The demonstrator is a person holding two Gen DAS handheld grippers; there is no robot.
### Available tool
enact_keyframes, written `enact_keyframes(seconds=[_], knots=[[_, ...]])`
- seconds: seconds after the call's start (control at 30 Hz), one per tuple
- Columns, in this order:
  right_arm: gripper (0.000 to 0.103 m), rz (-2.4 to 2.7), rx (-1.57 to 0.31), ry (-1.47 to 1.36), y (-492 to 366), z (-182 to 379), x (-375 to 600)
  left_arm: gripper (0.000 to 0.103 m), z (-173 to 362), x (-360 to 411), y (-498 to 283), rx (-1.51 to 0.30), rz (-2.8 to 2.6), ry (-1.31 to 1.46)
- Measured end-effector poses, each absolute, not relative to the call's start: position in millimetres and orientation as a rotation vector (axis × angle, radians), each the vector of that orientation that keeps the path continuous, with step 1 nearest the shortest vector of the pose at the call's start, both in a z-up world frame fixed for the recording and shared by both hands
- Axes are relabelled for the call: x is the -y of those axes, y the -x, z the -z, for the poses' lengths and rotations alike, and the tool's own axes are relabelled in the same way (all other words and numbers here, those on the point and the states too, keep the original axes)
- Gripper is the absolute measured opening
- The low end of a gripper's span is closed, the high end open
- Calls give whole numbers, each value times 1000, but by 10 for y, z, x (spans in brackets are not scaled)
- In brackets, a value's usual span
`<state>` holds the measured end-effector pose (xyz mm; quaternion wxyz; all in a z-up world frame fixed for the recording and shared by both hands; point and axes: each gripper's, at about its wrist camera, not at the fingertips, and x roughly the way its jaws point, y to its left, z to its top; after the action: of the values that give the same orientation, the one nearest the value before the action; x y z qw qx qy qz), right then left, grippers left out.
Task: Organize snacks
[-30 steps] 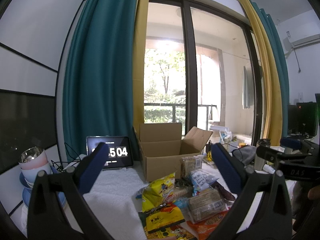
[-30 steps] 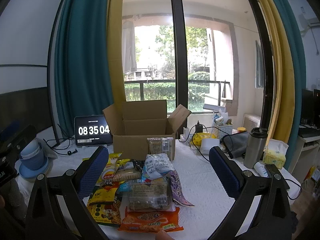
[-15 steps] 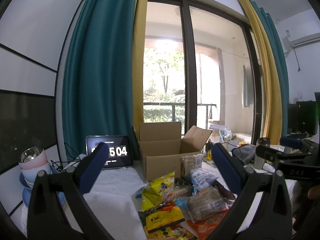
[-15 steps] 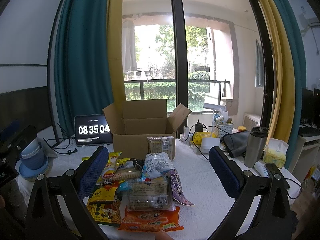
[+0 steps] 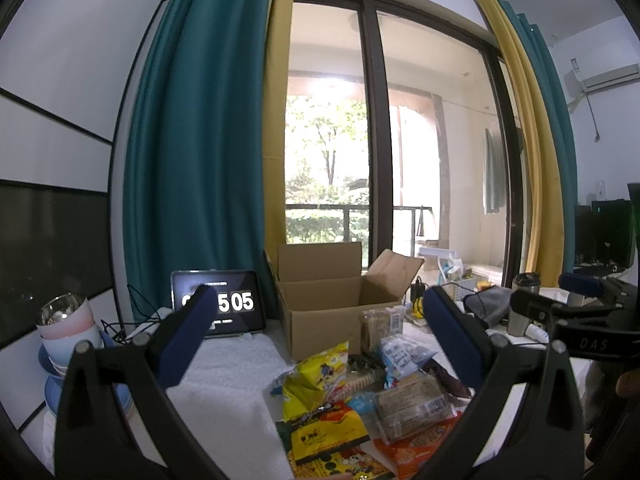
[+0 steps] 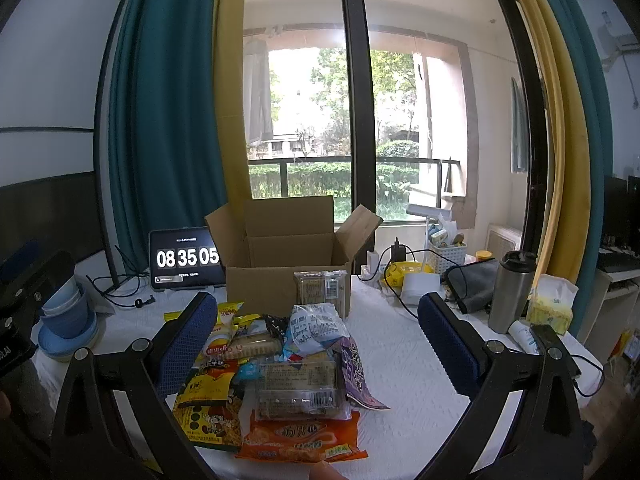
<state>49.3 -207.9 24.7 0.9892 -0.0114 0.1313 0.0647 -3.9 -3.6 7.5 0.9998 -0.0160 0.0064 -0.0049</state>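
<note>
the left hand-held gripper (image 5: 316, 330) hangs above the tabletop (image 5: 224, 396) with its blue fingers (image 5: 188, 332) wide apart, holding nothing. the right hand-held gripper (image 6: 318, 340) likewise has its fingers (image 6: 448, 344) spread apart and empty. between and below them lies the snack pile (image 6: 280, 372) on the white cloth: an orange pack (image 6: 300, 440) nearest, a clear cracker pack (image 6: 298, 392) touching it on top, yellow bags (image 6: 208, 412) to the left, a purple wrapper (image 6: 358, 376) to the right. behind the pile stands the open box (image 6: 288, 276), flaps up, with a biscuit pack (image 6: 320, 288) leaning upright against its front. a clock tablet (image 6: 186, 258) stands left of the box, stacked bowls (image 6: 66, 320) further left, a steel flask (image 6: 512, 292) well off to the right.
</note>
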Motion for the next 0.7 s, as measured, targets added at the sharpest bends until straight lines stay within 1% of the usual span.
enact_keyframes(seconds=[0.3, 0.5, 0.7], knots=[[103, -133, -280, 19, -516, -146, 2119, 103, 4, 49, -37, -55, 12, 13], [103, -123, -334, 12, -709, -4, 2180, 103, 187, 61, -314, -158, 21, -14], [103, -106, -439, -3, -1085, 259, 2281, 103, 417, 29, -732, -284, 39, -32]])
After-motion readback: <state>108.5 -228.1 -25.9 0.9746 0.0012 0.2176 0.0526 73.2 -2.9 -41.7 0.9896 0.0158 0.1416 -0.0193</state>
